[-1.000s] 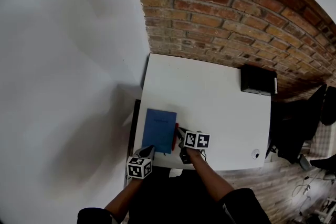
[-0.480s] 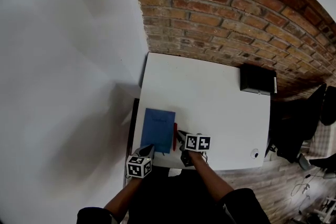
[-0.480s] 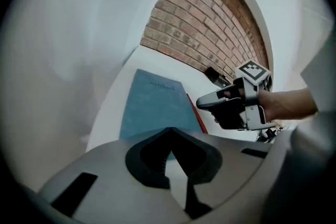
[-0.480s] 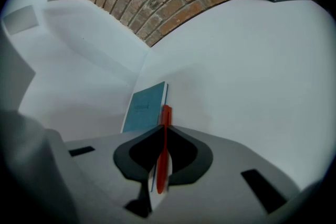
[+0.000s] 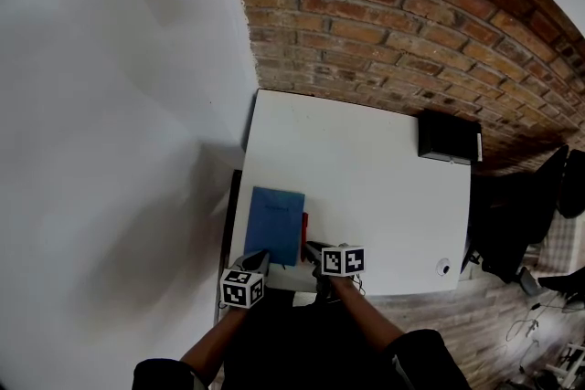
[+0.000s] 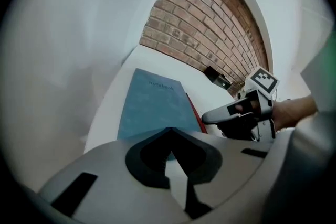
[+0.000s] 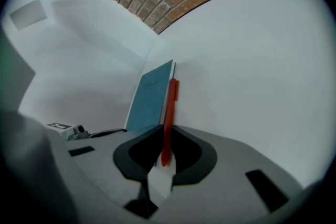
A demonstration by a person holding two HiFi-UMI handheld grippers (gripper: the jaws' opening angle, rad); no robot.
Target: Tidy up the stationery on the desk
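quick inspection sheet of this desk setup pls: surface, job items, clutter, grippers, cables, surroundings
surface: white desk
job's things: blue notebook at the front left; red pen along its right edge
clutter: black box at the far right corner; small round thing near the front right edge
grippers: left hand-held gripper shut, tips at the notebook's near edge; right hand-held gripper shut on the pen's near end
cables: thin cables on the floor, right of the desk
surroundings: brick wall behind, white wall left, black chair right

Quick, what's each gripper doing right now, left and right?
Left gripper: jaws closed, tips at the blue notebook's near edge; a grip can't be told.
Right gripper: jaws closed on the red pen.
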